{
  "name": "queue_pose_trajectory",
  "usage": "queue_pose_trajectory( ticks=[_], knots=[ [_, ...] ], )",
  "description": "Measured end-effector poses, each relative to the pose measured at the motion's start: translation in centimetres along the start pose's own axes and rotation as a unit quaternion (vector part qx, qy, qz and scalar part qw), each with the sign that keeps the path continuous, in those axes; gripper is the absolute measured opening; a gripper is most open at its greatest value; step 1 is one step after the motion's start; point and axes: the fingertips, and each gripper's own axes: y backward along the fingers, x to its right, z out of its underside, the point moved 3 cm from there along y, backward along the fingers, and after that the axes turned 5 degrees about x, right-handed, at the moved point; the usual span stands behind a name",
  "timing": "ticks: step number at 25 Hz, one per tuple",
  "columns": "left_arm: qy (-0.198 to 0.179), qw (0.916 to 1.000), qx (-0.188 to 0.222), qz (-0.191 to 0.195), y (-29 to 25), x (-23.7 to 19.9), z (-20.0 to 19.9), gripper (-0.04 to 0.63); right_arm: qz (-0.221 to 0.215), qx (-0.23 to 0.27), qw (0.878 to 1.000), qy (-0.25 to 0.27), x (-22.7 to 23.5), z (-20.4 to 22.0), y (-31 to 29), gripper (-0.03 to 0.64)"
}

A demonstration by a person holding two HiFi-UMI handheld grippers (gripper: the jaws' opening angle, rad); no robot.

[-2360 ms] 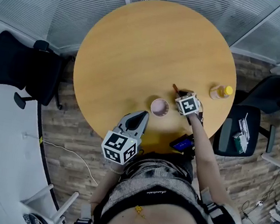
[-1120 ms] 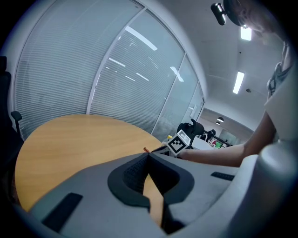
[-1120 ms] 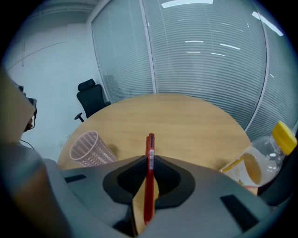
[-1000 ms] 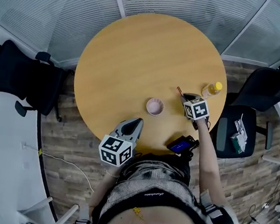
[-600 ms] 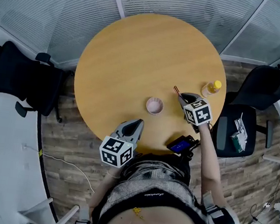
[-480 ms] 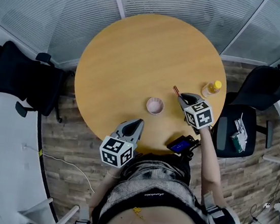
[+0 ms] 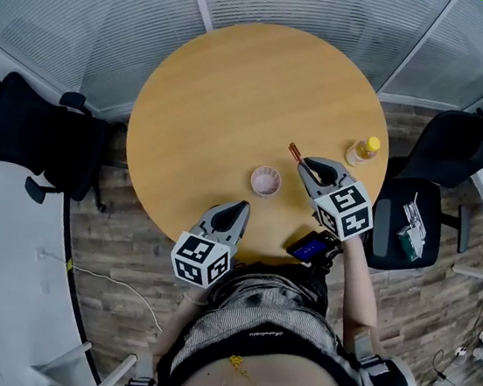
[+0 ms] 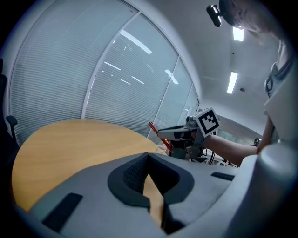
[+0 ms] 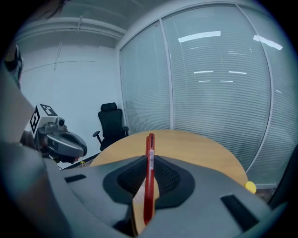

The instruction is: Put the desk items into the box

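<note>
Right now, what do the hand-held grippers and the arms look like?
Both the left hand-held gripper and right hand-held gripper have grey tapered shells with dark textured pads. Each carries a white cube with black square markers. The right forearm shows no sleeve; the top is grey patterned.

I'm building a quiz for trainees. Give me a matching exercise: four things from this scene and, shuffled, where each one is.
1 red pen
2 pink cup
3 yellow-capped bottle
4 left gripper

A at the right edge of the table
B over the table's near edge, shut, empty
C clamped in the right gripper
D on the table, left of the right gripper

Pairs: 1-C, 2-D, 3-A, 4-B
</note>
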Motion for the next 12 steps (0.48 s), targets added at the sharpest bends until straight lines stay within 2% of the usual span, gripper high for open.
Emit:
queue_pose_trajectory(
  ticks=[4, 12],
  knots=[
    [-0.004, 1.0, 0.006, 0.002, -0.3, 0.4, -0.4, -0.003, -0.011, 0.024, 1.0, 0.003, -1.7, -1.7, 0.9, 0.06],
    [-0.004, 0.9998, 0.018, 0.002, -0.5, 0.3, -1.1, -0.003, -0.039, 0.038, 0.998, 0.012, -4.6, -3.1, 1.3, 0.06]
  ],
)
